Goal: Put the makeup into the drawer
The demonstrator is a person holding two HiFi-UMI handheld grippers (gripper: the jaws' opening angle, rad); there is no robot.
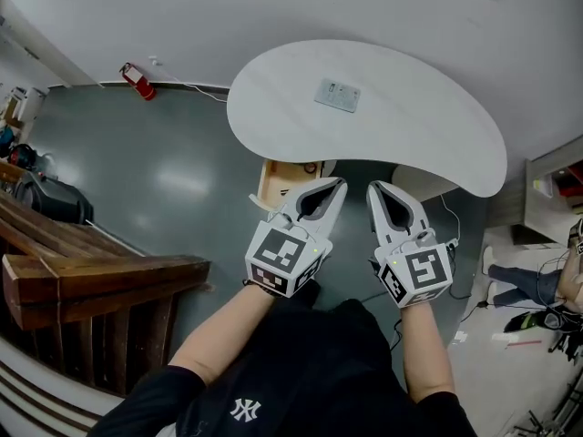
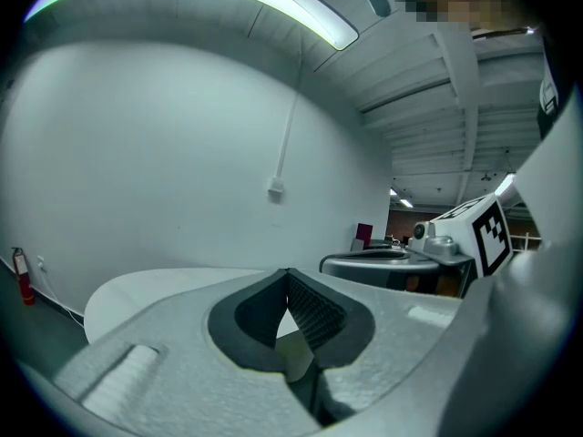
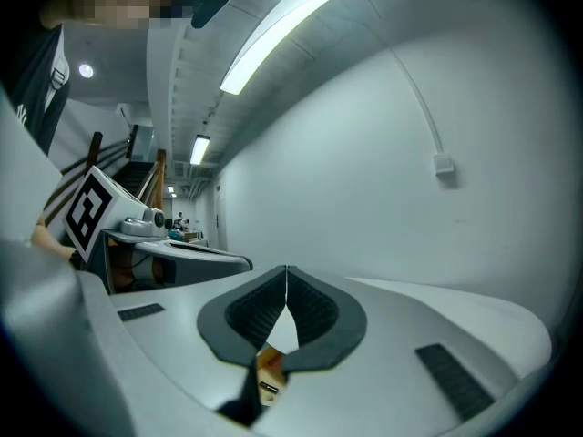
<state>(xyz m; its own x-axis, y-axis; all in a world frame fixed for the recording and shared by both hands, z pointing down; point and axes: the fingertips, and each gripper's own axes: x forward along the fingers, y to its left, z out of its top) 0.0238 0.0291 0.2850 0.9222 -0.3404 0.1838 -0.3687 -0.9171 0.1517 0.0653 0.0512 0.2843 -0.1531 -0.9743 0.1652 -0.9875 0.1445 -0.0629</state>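
Note:
A flat pale grey-green makeup case (image 1: pixel 337 95) lies on the white kidney-shaped table (image 1: pixel 428 126), towards its far side. Under the table's near edge a light wooden drawer (image 1: pixel 276 182) stands pulled out; its contents are mostly hidden behind my grippers. My left gripper (image 1: pixel 338 186) and right gripper (image 1: pixel 375 189) hang side by side over the drawer area, short of the table edge, both shut and holding nothing. In the left gripper view the shut tips (image 2: pixel 288 272) point at the white wall over the tabletop. The right gripper view shows the same, with tips (image 3: pixel 286 269) touching.
A red fire extinguisher (image 1: pixel 138 80) lies on the grey floor by the far wall. A wooden bench (image 1: pixel 100 285) and a black bag (image 1: pixel 56 198) sit on the left. To the right are a shelf unit (image 1: pixel 554 182), cables and a person's legs (image 1: pixel 521 283).

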